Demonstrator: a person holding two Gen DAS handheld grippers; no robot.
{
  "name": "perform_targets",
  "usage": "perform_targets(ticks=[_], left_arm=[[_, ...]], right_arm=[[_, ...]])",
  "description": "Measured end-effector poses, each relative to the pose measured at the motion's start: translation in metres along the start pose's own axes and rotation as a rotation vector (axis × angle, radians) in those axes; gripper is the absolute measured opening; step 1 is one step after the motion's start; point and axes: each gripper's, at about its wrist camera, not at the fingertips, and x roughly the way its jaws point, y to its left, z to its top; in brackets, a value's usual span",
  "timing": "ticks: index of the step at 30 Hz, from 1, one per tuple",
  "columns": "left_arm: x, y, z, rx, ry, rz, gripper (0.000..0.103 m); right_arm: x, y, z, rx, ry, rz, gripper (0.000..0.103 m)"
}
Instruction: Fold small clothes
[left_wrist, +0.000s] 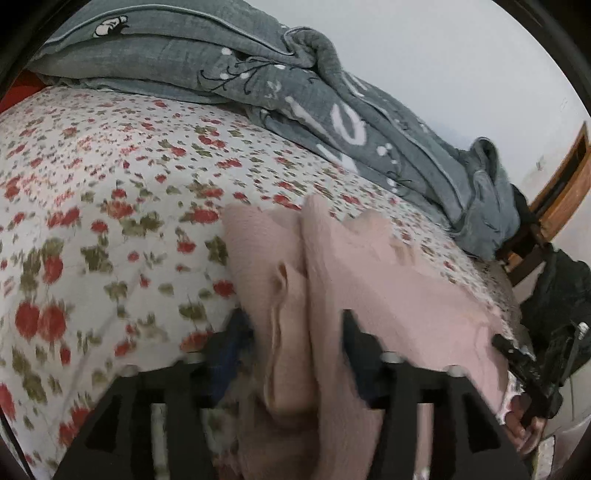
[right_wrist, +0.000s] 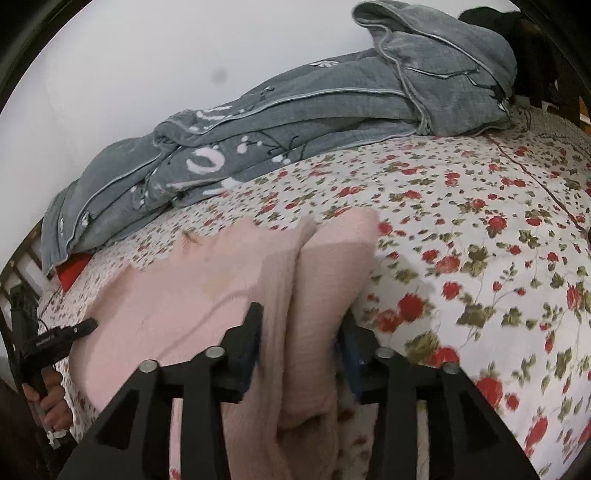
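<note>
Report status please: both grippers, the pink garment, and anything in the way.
Left gripper and right gripper open, a bunched fold between each. Pink garment on floral bedsheet, part folded. Grey quilt behind, clear.

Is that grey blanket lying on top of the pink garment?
No: in the right wrist view the grey blanket is bunched at the far side of the bed, with flowered sheet between it and the pink garment.

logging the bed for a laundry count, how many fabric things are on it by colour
pink: 1, the garment between both claws
grey: 1, the blanket bunched along the far edge
floral red on white: 1, the sheet under them
total: 3
</note>
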Motion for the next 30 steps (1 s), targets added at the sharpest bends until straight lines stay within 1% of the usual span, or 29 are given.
perform_targets(ticks=[2, 4, 5, 7, 8, 9, 10, 11, 14, 15, 17, 19, 20, 23, 25, 27, 30], left_arm=[[0.010, -0.001, 0.010, 0.011, 0.019, 0.026, 0.057], [0.018, -0.001, 0.017, 0.011, 0.038, 0.033, 0.057], [0.021, -0.002, 0.018, 0.016, 0.037, 0.040, 0.057], [0.023, -0.003, 0.015, 0.031, 0.017, 0.050, 0.056], [0.022, -0.003, 0.014, 0.034, 0.000, 0.049, 0.048], [0.023, -0.004, 0.013, 0.037, -0.010, 0.046, 0.036], [0.023, -0.005, 0.013, 0.045, -0.016, 0.030, 0.032], [0.022, -0.007, 0.013, 0.053, -0.026, 0.026, 0.025], [0.015, -0.012, 0.012, 0.079, -0.070, 0.028, 0.022], [0.012, -0.012, 0.012, 0.071, -0.091, 0.021, 0.021], [0.007, -0.012, 0.013, 0.063, -0.112, -0.004, 0.021], [0.006, -0.012, 0.014, 0.069, -0.115, -0.006, 0.021], [0.007, -0.012, 0.014, 0.068, -0.110, -0.003, 0.021], [0.015, -0.008, 0.014, 0.057, -0.076, 0.011, 0.022], [0.017, -0.006, 0.013, 0.051, -0.066, 0.013, 0.023], [0.018, -0.006, 0.013, 0.052, -0.056, 0.027, 0.029], [0.020, -0.001, 0.013, 0.032, -0.042, 0.027, 0.034]], right_arm=[[0.011, -0.004, 0.009, 0.024, 0.012, 0.001, 0.054], [0.025, -0.005, 0.016, 0.032, 0.044, -0.007, 0.056], [0.032, -0.005, 0.018, 0.034, 0.061, -0.010, 0.056], [0.039, -0.005, 0.017, 0.029, 0.064, -0.013, 0.057], [0.041, -0.005, 0.015, 0.021, 0.059, -0.010, 0.056], [0.042, -0.005, 0.014, 0.012, 0.057, -0.011, 0.051], [0.042, -0.004, 0.012, 0.007, 0.048, -0.005, 0.043], [0.041, -0.004, 0.012, 0.008, 0.043, 0.012, 0.025], [0.035, 0.004, 0.012, -0.033, -0.004, 0.002, 0.019], [0.031, 0.007, 0.014, -0.045, -0.024, 0.000, 0.018], [0.022, 0.007, 0.018, -0.033, -0.054, 0.028, 0.017], [0.018, 0.001, 0.021, 0.006, -0.078, 0.073, 0.017], [0.020, -0.001, 0.022, 0.017, -0.070, 0.076, 0.017], [0.040, -0.003, 0.017, 0.020, 0.003, 0.004, 0.018], [0.039, -0.002, 0.017, 0.010, -0.002, -0.009, 0.021], [0.038, -0.001, 0.015, -0.007, -0.006, -0.032, 0.028], [0.038, -0.004, 0.013, -0.006, -0.001, -0.050, 0.033]])
